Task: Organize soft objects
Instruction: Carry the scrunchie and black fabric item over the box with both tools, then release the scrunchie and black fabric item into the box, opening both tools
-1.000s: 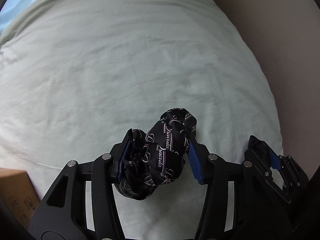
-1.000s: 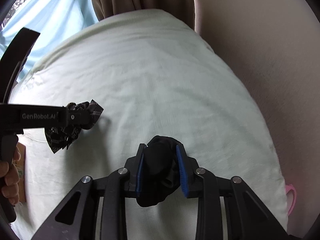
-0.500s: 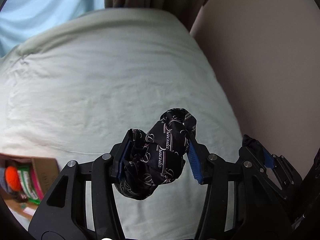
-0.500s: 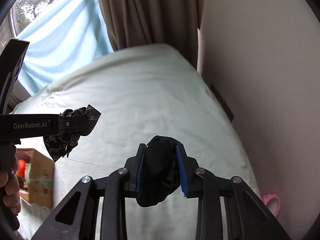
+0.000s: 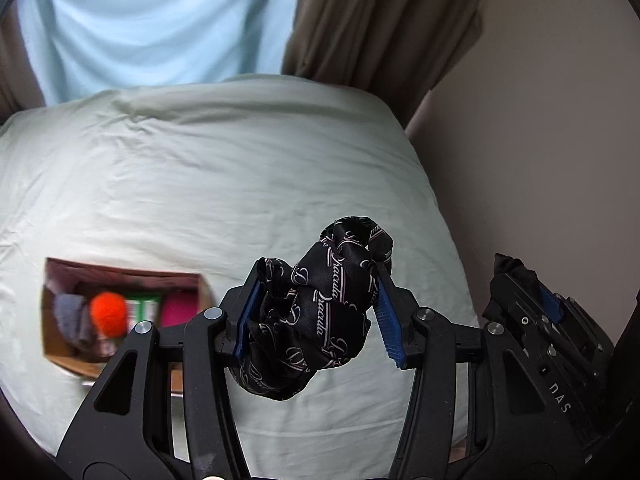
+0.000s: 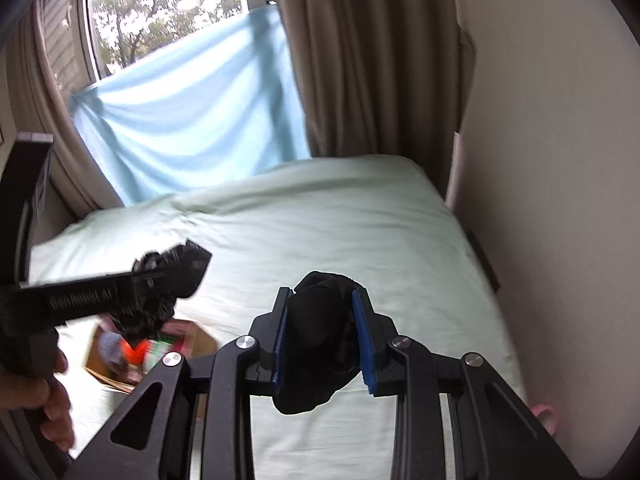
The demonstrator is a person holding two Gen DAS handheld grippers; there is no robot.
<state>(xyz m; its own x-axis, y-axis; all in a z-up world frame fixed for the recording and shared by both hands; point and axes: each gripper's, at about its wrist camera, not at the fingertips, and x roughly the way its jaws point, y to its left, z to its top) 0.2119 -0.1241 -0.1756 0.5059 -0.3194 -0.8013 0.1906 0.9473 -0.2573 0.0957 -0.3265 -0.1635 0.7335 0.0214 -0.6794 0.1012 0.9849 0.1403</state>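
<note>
One printed black scrunchie (image 5: pixel 320 312) is being clamped between the left gripper (image 5: pixel 318 316) jaws — one plain black cloth (image 6: pixel 322 332) is being pinched by the tightly closed right gripper (image 6: pixel 323 338).

Cardboard box (image 6: pixel 192 340) blurred and half hidden behind left gripper (image 6: pixel 160 292), its contents indistinct, pink object (image 6: pixel 546 416) cut off

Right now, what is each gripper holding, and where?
The left gripper pinches the bunched middle of a black printed cloth. The right gripper squeezes a plain black cloth around its middle.
</note>
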